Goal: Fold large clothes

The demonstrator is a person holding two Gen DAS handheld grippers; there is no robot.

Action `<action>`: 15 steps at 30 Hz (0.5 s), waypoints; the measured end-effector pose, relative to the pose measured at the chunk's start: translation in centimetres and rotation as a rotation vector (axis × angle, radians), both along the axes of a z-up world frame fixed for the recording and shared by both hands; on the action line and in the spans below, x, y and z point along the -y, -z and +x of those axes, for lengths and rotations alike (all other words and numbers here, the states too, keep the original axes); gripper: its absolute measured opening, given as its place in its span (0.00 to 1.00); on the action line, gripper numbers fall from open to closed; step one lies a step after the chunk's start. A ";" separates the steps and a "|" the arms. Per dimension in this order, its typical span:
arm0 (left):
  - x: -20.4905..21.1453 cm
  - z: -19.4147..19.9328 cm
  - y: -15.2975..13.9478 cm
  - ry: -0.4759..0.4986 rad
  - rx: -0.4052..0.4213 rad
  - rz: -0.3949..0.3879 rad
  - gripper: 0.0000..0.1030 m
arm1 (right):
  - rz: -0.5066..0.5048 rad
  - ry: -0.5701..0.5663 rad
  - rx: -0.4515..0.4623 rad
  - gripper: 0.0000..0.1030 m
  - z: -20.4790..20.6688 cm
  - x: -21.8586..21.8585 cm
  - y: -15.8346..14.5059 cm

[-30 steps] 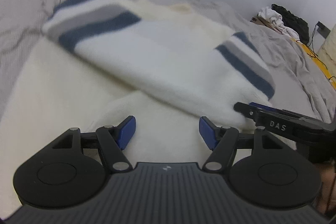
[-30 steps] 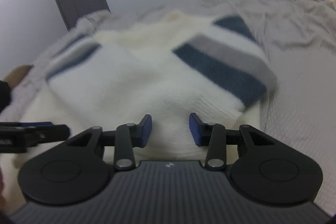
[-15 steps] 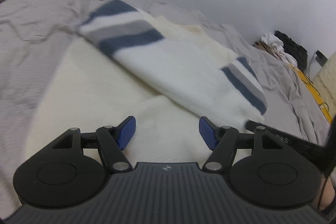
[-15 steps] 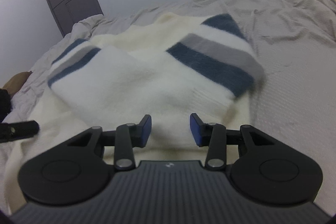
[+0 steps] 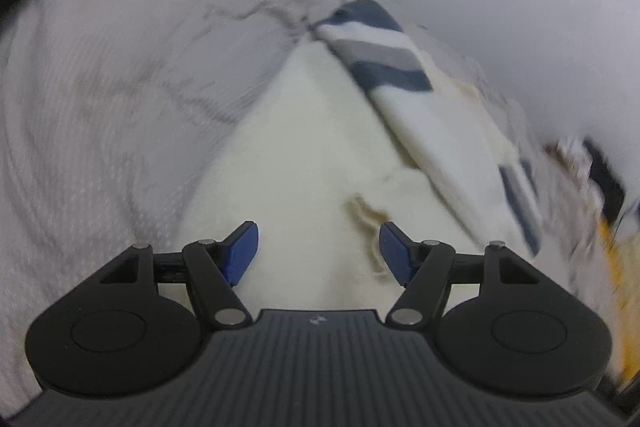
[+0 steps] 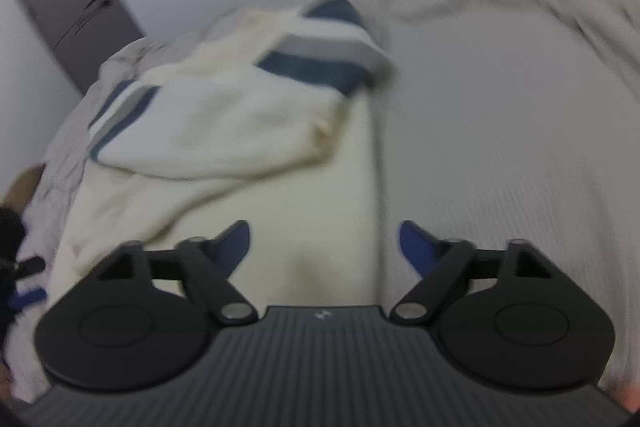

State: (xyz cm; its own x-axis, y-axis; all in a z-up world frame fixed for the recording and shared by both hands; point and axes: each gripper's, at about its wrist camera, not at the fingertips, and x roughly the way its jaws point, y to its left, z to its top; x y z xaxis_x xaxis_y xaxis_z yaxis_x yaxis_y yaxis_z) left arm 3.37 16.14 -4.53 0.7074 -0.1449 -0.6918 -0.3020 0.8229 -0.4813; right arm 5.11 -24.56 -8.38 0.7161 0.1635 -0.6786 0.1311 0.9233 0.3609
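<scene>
My left tool (image 5: pixel 319 247) hangs with its jaws apart and empty over the near part of the cream sweater (image 5: pixel 304 163), which lies spread on the grey bed (image 5: pixel 100 99) with both striped sleeves (image 5: pixel 384 55) folded across its body; my right tool (image 6: pixel 324 247), likewise apart and holding nothing, straddles the sweater's right edge. The risks I see: both views are smeared, so I may close on a badly judged spot; I might pinch the bedsheet along with the knit; lifting the hem carelessly could spill the crossed sleeves off the body and undo the fold.
</scene>
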 end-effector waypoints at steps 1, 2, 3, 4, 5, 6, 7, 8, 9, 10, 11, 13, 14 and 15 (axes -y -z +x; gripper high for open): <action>-0.6 0.0 0.1 -0.023 -0.005 -0.018 0.70 | 0.025 0.023 -0.046 0.81 0.1 0.6 0.6; -1.1 -0.1 0.2 -0.054 -0.010 -0.030 0.70 | 0.050 0.036 -0.087 0.82 0.1 1.1 1.3; -1.6 -0.2 0.4 -0.080 -0.014 -0.043 0.70 | 0.093 0.042 -0.123 0.83 0.2 1.5 2.0; -2.0 -0.4 0.5 -0.097 -0.015 -0.061 0.70 | 0.161 0.042 -0.144 0.83 0.2 2.0 2.6; -2.5 -0.4 0.6 -0.110 -0.013 -0.090 0.70 | 0.218 0.046 -0.147 0.83 0.1 2.3 3.1; -3.0 -0.6 0.8 -0.124 -0.013 -0.121 0.70 | 0.265 0.051 -0.144 0.83 0.0 2.6 3.4; -3.4 -0.7 1.0 -0.139 -0.017 -0.140 0.71 | 0.296 0.053 -0.144 0.83 -0.2 2.8 3.6; -3.8 -0.9 1.2 -0.161 -0.022 -0.163 0.71 | 0.330 0.054 -0.147 0.83 -0.3 2.9 3.8; -4.1 -1.0 1.4 -0.179 -0.026 -0.179 0.71 | 0.370 0.052 -0.150 0.83 -0.4 3.0 4.1; -4.3 -1.1 1.6 -0.196 -0.031 -0.192 0.71 | 0.417 0.044 -0.154 0.83 -0.4 3.1 4.4; -4.6 -1.2 1.7 -0.214 -0.033 -0.203 0.71 | 0.488 0.025 -0.161 0.83 -0.5 3.1 4.8; -5.0 -1.5 1.9 -0.233 -0.037 -0.212 0.71 | 0.611 -0.017 -0.193 0.83 -0.6 2.7 5.7; -5.0 -1.5 2.0 -0.240 -0.041 -0.212 0.72 | 0.640 -0.038 -0.206 0.81 -0.7 2.2 5.9; -5.0 -1.5 2.1 -0.246 -0.049 -0.208 0.72 | 0.651 -0.066 -0.217 0.78 -0.9 1.6 6.0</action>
State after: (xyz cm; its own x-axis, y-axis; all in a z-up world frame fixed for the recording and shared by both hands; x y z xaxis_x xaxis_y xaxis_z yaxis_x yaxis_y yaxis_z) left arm 1.83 21.17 -6.66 0.7054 -0.1156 -0.6993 -0.5067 0.6076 -0.6116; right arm 4.18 -26.15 -14.42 0.5497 0.6250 -0.5543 0.2134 0.5364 0.8165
